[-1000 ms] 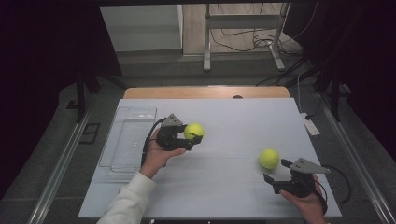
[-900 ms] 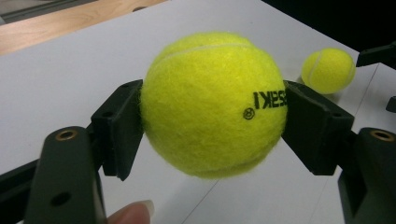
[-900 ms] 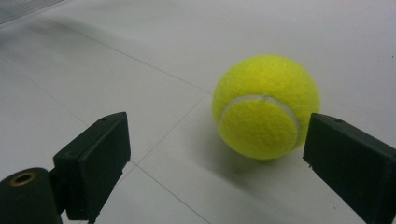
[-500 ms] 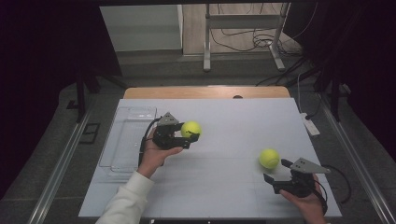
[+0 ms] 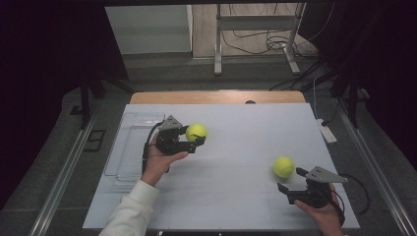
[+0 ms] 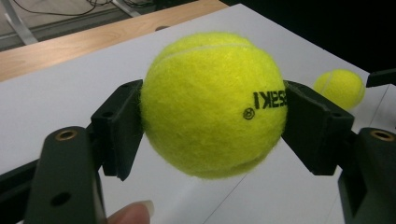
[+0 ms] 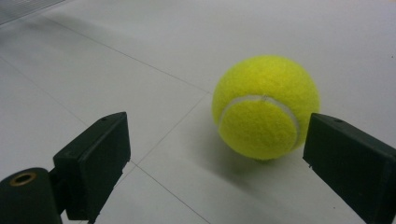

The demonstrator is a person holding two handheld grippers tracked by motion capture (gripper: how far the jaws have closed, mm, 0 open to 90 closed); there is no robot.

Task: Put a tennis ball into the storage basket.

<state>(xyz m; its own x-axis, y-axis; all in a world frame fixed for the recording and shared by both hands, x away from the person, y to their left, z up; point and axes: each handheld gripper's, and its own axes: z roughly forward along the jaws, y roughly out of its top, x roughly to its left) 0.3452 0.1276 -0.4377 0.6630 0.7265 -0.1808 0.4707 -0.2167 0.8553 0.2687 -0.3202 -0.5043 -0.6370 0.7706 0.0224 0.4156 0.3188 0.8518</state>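
Observation:
My left gripper [image 5: 194, 136] is shut on a yellow tennis ball [image 5: 196, 132] and holds it above the white table [image 5: 231, 147], left of centre. In the left gripper view both black pads press the sides of this ball [image 6: 212, 102], which bears black lettering. A second tennis ball [image 5: 283, 166] rests on the table at the right, also far off in the left gripper view [image 6: 340, 87]. My right gripper [image 5: 287, 181] lies low just in front of it, open. In the right gripper view that ball [image 7: 266, 107] sits a little beyond the spread jaws, nearer the right one, untouched.
A clear plastic tray [image 5: 129, 147] lies at the table's left edge, beside my left hand. A wooden strip [image 5: 216, 97] runs along the far edge. A white power strip [image 5: 326, 131] sits off the right side. Metal stand legs and cables are on the floor beyond.
My left gripper has carried its ball slightly left and away from me. The right gripper and the second ball have stayed put.

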